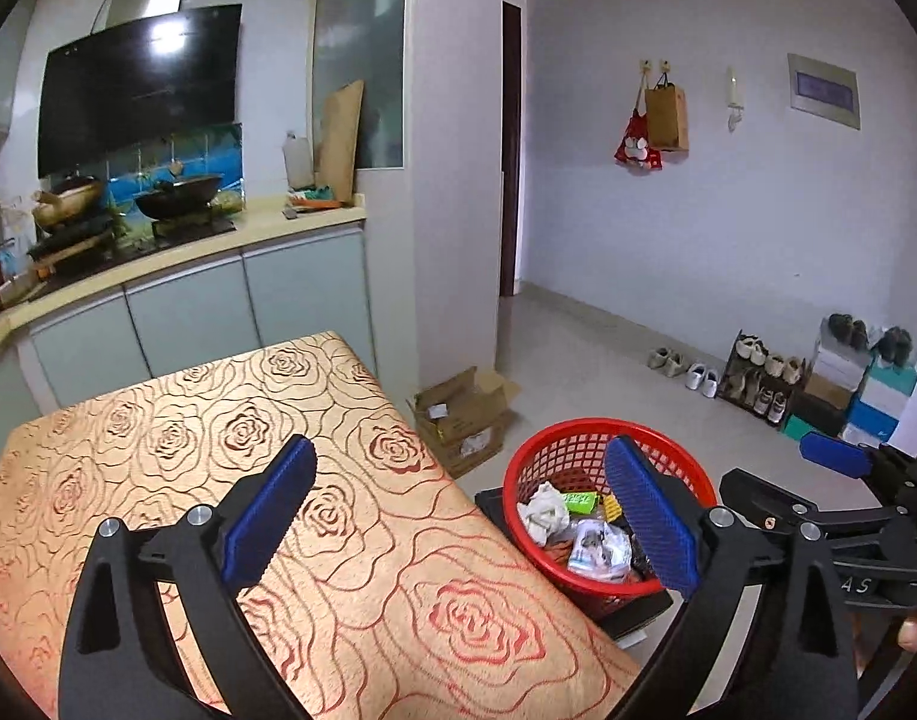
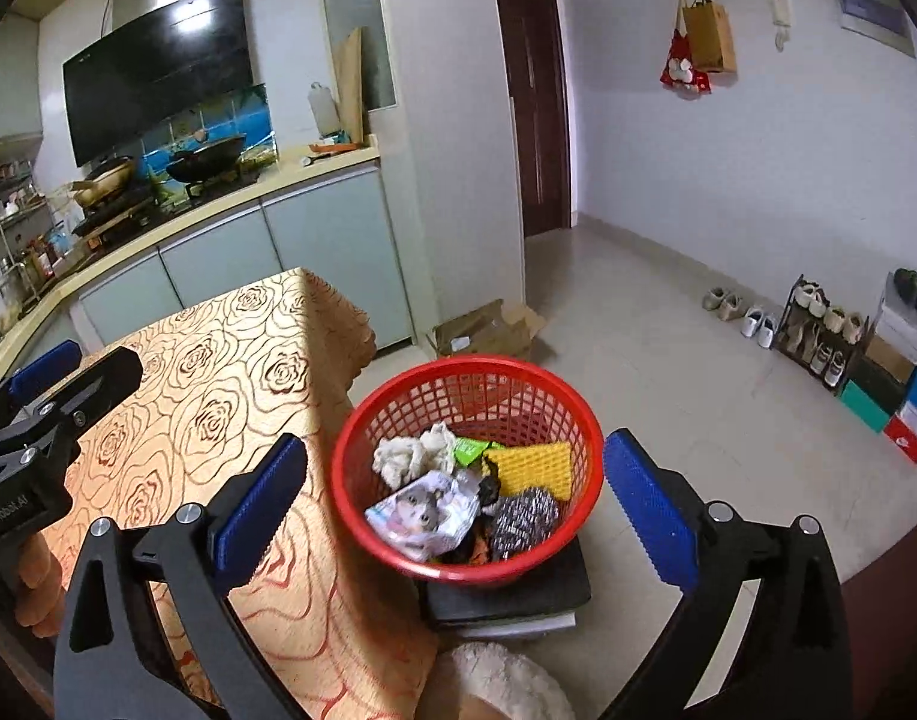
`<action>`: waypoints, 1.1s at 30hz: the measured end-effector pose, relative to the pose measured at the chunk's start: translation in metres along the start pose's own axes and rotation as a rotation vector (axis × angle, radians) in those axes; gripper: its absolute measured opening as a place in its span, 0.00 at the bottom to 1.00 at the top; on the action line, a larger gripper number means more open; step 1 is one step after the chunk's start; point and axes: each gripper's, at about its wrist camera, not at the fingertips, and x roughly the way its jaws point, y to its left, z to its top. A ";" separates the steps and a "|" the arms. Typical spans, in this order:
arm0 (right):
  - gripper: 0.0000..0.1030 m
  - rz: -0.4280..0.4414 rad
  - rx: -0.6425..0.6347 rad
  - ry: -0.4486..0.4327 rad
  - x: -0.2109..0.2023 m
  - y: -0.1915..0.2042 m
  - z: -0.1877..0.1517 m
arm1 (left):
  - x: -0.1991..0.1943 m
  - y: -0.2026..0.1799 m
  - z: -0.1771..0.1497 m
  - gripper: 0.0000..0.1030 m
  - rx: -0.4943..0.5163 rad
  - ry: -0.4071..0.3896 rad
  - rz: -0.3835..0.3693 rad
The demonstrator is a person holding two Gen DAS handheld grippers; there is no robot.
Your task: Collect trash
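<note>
A red mesh basket (image 2: 518,372) (image 1: 536,450) stands on a dark stool beside the table. Inside lie a white crumpled rag (image 2: 413,453), a printed wrapper (image 2: 425,516), a yellow sponge (image 2: 536,468), a steel scourer (image 2: 524,519) and a green packet (image 2: 467,450). My right gripper (image 2: 455,501) hangs open above the basket, nothing between its blue pads. My left gripper (image 1: 461,516) is open too, over the table's right edge, with nothing in it. Each gripper shows at the side of the other's view.
The table (image 1: 218,432) wears an orange rose-patterned cloth. An open cardboard box (image 1: 464,414) sits on the floor behind the basket. Kitchen counter with woks (image 1: 176,198) lies beyond. Shoes and a shoe rack (image 1: 758,378) line the far wall. A pale cushion (image 2: 506,684) is below the stool.
</note>
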 end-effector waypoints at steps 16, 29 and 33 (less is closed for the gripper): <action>0.94 0.024 -0.038 -0.088 -0.060 0.023 -0.033 | -0.078 0.010 -0.027 0.93 -0.042 -0.073 0.125; 0.94 0.061 -0.081 -0.130 -0.091 0.045 -0.050 | -0.114 0.008 -0.051 0.93 -0.062 -0.088 0.167; 0.94 0.059 -0.077 -0.134 -0.095 0.045 -0.050 | -0.120 0.008 -0.052 0.93 -0.065 -0.092 0.165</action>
